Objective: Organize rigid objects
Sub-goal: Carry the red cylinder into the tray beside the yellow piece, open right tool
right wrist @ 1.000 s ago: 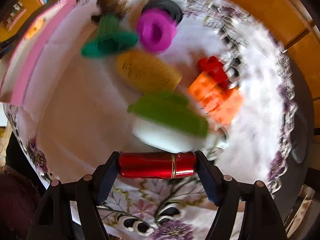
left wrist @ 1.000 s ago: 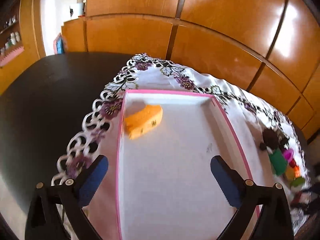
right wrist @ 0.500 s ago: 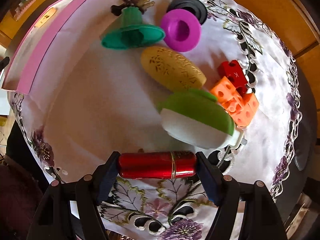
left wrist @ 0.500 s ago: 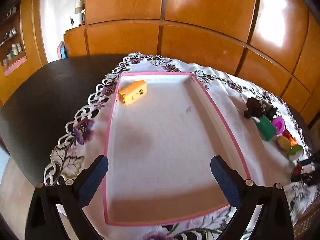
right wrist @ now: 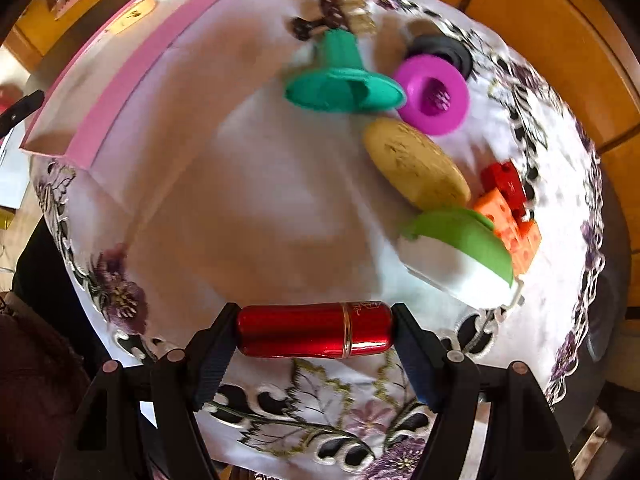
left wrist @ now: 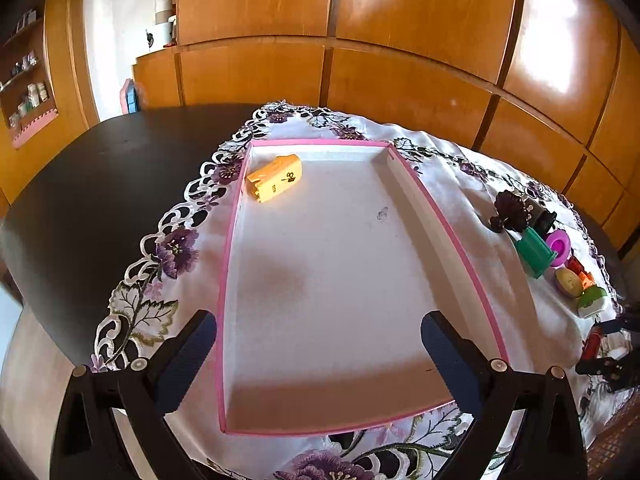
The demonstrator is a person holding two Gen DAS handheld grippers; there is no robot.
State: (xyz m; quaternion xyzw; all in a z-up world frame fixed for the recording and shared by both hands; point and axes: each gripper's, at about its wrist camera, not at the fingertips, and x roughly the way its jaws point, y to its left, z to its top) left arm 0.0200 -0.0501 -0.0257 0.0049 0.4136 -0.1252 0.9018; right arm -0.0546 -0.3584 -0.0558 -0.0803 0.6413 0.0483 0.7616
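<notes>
Lipstick tube [right wrist: 314, 335] pinched sideways in the right gripper [right wrist: 316, 340].

The red tube lies crosswise between the two pads, its long side running left to right, gold ring toward the right end, held above the near edge of the flowered tablecloth [right wrist: 240, 208]. The left gripper [left wrist: 318, 346] is spread wide with nothing in it, above the near end of the pink tray [left wrist: 452, 228]. A yellow block [left wrist: 275, 178] sits in the tray's far left corner. Since a second ago the tray looks farther from the left gripper, and the toys have slid to the right in the right gripper's view.
</notes>
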